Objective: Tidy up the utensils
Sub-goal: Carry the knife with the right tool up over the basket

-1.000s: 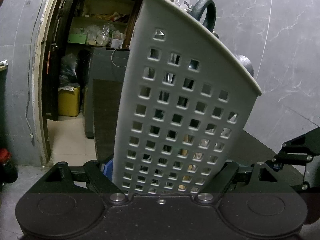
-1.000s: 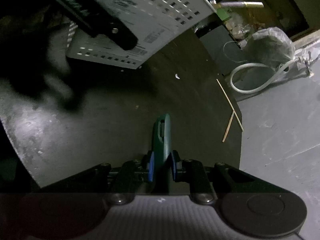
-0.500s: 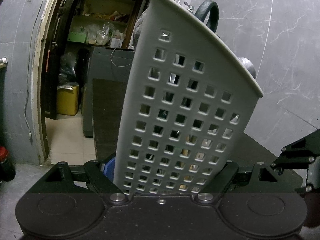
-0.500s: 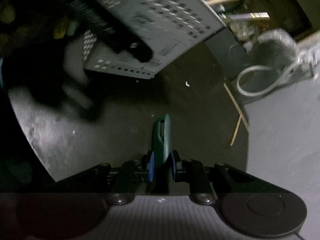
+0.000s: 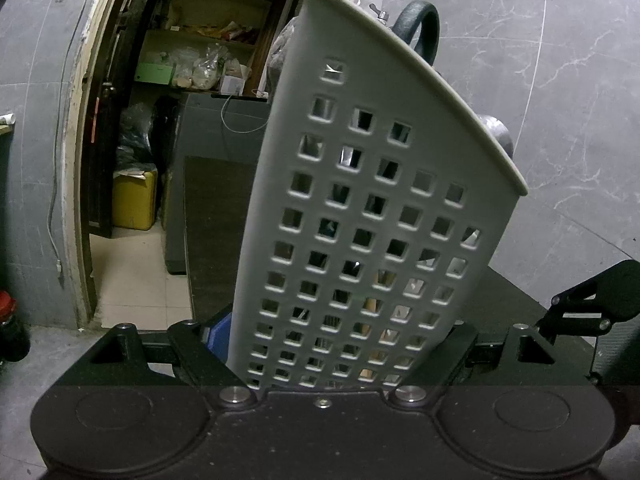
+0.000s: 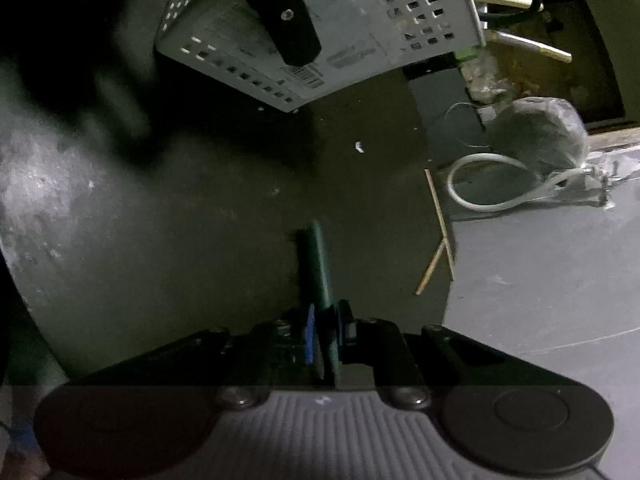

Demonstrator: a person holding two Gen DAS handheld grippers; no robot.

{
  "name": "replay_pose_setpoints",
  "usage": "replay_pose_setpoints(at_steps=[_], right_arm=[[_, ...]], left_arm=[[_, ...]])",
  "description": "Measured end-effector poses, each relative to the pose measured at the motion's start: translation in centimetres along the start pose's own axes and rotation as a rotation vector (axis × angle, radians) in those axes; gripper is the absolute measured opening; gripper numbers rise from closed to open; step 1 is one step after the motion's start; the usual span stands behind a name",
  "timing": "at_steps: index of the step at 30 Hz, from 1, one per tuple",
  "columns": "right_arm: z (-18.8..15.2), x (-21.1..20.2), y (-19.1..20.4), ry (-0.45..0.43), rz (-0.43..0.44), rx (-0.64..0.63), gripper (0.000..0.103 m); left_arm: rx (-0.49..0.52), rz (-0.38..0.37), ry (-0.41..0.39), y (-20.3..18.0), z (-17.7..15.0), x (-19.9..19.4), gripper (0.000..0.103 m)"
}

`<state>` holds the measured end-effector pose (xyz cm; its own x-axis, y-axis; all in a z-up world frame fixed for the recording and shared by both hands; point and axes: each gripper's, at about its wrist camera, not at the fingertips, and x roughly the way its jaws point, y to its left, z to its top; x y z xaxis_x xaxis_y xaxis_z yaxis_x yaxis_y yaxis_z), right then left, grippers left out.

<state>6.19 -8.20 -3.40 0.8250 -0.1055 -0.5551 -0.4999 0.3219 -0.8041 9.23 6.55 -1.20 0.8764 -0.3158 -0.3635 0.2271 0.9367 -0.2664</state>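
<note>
Through your left wrist camera, the basket [image 5: 372, 216] fills the middle, its rim slanting down to the right, with a doorway [image 5: 132, 140] open on the left and grey wall [image 5: 560, 100] close behind on the right. Your left gripper [image 5: 324, 360] clamps the basket's base, a finger on each side, tilting it; a dark loop handle [image 5: 420, 28] sticks out over the rim. Through your right wrist camera, dark tabletop [image 6: 200, 220] lies open ahead, its edge to the right, where two chopsticks [image 6: 440, 232] lie. Your right gripper [image 6: 326, 332] has just been closing and now pinches a green handle [image 6: 320, 264] that juts forward, edge-on. The basket [image 6: 360, 28] hangs top centre, well beyond it.
</note>
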Motion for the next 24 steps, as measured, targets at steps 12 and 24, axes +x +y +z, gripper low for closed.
replay_pose_setpoints(at_steps=[12,24], right_arm=[[-0.5,0.3,-3.8,0.007,0.166,0.233,0.013],[-2.2,5.5,-13.2,0.067,0.570,0.588,0.040]], left_arm=[[-0.001,0.000,0.002,0.0,0.1,0.1,0.085],[0.012,0.012,0.008,-0.5,0.1,0.4,0.085]])
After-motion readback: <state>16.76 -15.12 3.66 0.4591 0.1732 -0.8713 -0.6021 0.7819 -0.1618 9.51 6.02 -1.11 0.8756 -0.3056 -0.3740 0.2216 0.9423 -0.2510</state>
